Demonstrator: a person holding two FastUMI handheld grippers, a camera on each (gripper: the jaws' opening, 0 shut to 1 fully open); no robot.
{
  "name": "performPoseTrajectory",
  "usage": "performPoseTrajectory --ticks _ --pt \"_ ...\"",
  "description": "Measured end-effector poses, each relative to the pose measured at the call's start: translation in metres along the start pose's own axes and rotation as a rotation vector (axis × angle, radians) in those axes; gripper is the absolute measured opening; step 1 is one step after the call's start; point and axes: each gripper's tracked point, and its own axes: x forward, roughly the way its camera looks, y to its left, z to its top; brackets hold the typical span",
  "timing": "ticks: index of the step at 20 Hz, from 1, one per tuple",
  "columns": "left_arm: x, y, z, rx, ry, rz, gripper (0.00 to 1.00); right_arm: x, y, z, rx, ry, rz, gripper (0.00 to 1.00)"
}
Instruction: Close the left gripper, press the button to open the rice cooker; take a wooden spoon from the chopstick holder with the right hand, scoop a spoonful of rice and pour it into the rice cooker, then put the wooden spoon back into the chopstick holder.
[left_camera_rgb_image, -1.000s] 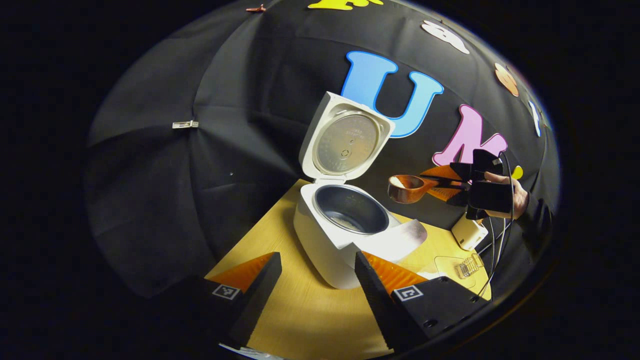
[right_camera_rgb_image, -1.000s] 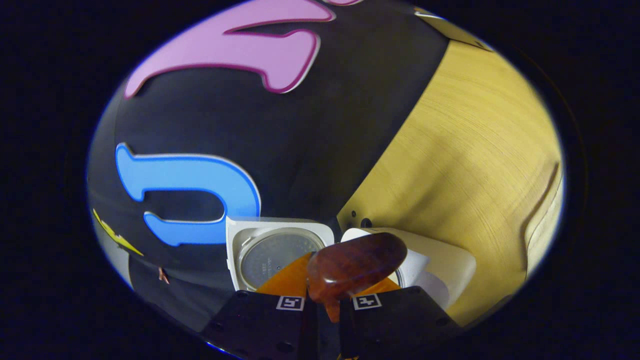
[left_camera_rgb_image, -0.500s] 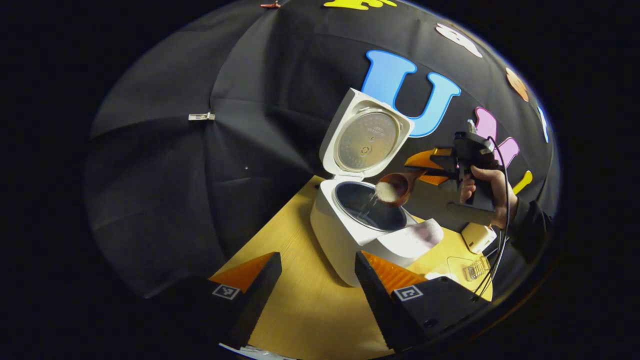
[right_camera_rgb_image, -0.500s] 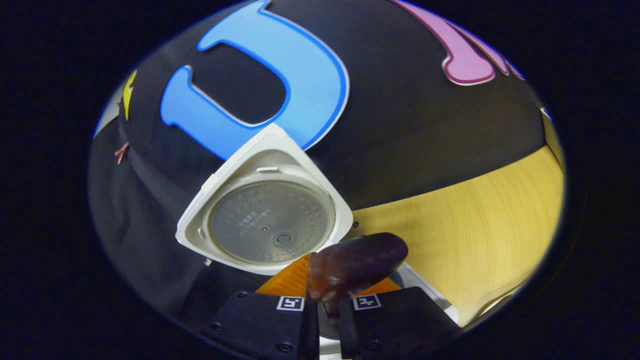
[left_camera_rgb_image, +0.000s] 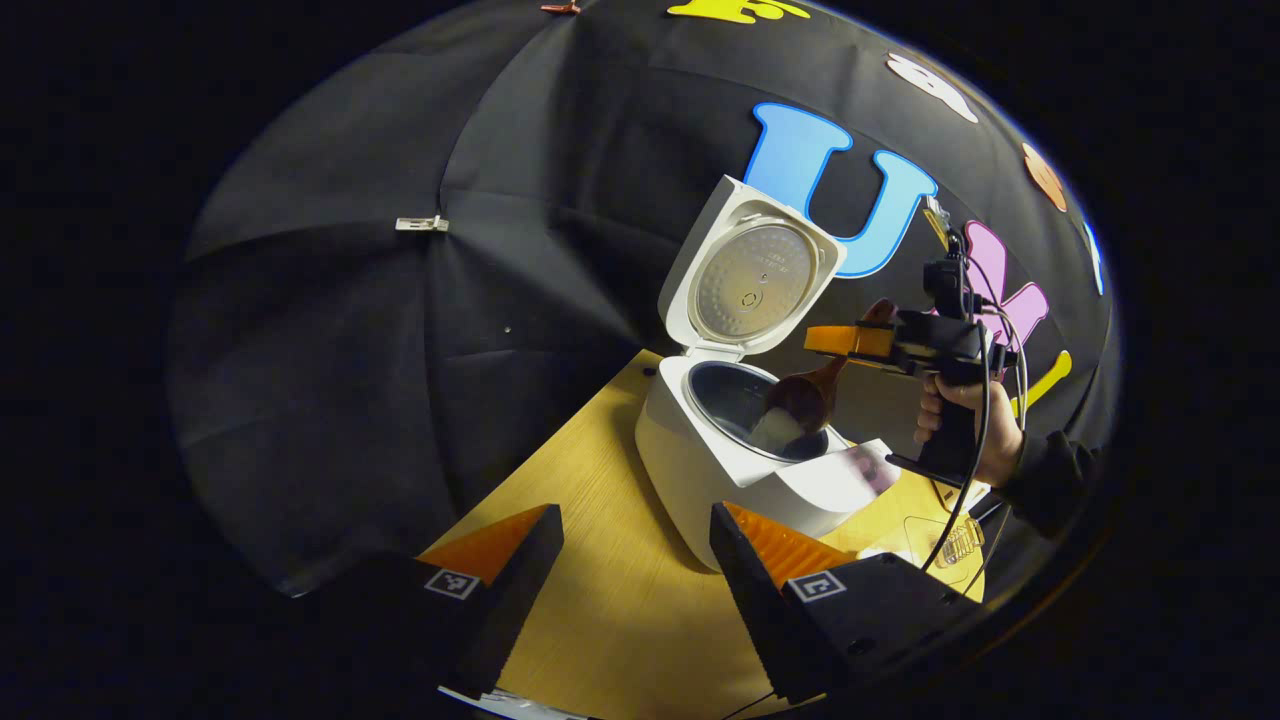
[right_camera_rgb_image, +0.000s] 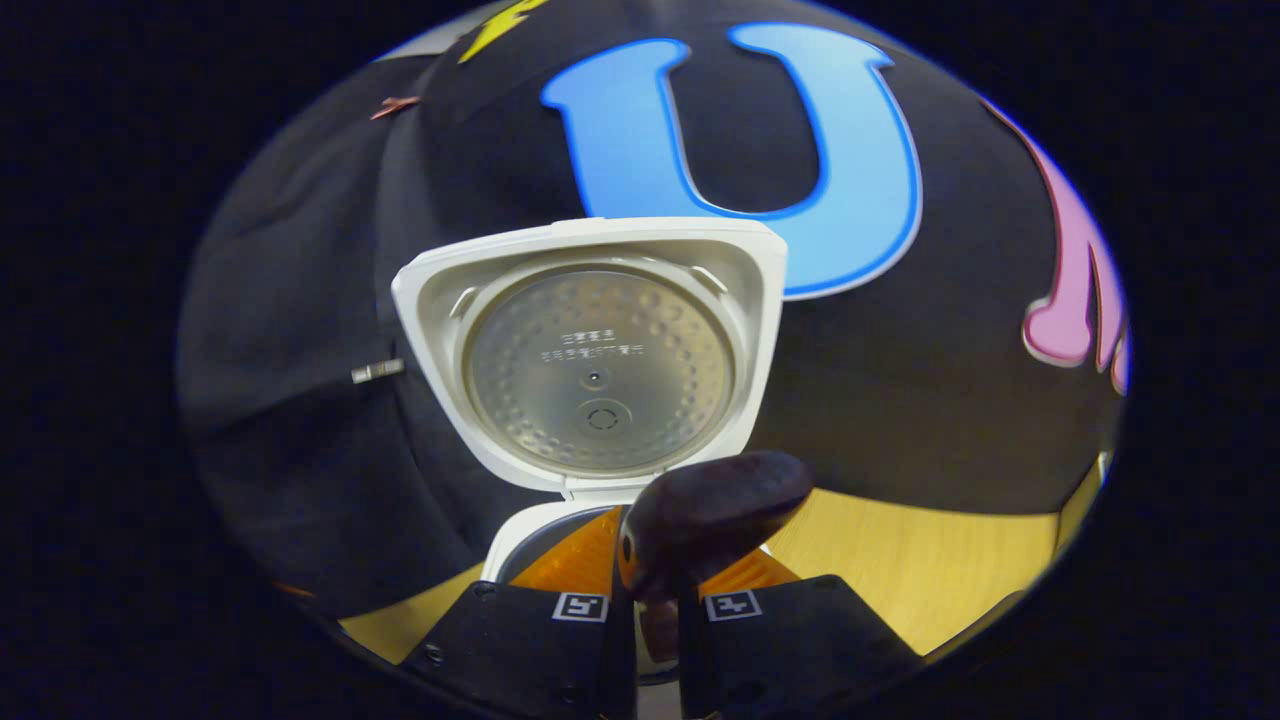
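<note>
Over the open rice cooker (left_camera_rgb_image: 745, 450), the right gripper (left_camera_rgb_image: 850, 340) clamps the handle of the wooden spoon (left_camera_rgb_image: 805, 395), whose long axis slopes down and away from the fingers so that the bowl dips inside the pot's rim, tipped over with white rice sliding off its lip. In the right gripper view the spoon (right_camera_rgb_image: 712, 510) juts forward from the pinched fingers, its dark rounded back showing below the raised lid (right_camera_rgb_image: 595, 350). The left gripper (left_camera_rgb_image: 635, 545) hangs well back over the desk (left_camera_rgb_image: 620, 600), fingers spread and empty, near the front edge; the right hand (left_camera_rgb_image: 965, 420) is plainly the nearer one. The cooker stands toward the desk's far edge, by the booth wall.
</note>
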Motion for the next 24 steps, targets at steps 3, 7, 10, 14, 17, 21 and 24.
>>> performPoseTrajectory --ticks 3,7,10,14,17,21,24 --pt "0.002 -0.004 0.004 -0.049 -0.027 -0.005 0.95 -0.005 0.017 -0.003 -0.129 0.000 0.021 0.20" --pt "0.003 -0.004 0.003 -0.057 -0.035 -0.008 0.96 -0.005 0.030 -0.006 -0.160 -0.002 0.048 0.20" --pt "0.001 -0.002 0.006 -0.047 -0.042 -0.007 0.95 -0.006 0.032 -0.002 -0.154 -0.011 0.045 0.20" --pt "-0.002 -0.002 0.011 -0.061 -0.057 -0.008 0.95 -0.012 0.032 0.003 -0.129 -0.011 0.039 0.20" --pt "-0.003 -0.004 0.012 -0.054 -0.063 -0.010 0.96 -0.020 0.032 0.011 -0.100 -0.019 0.036 0.20" --pt "-0.009 -0.012 0.020 -0.032 -0.085 -0.026 0.92 -0.033 0.028 0.030 -0.074 -0.050 0.024 0.20" --pt "-0.012 -0.024 0.025 -0.013 -0.092 -0.047 0.96 -0.053 0.013 0.053 -0.058 -0.096 -0.004 0.20"
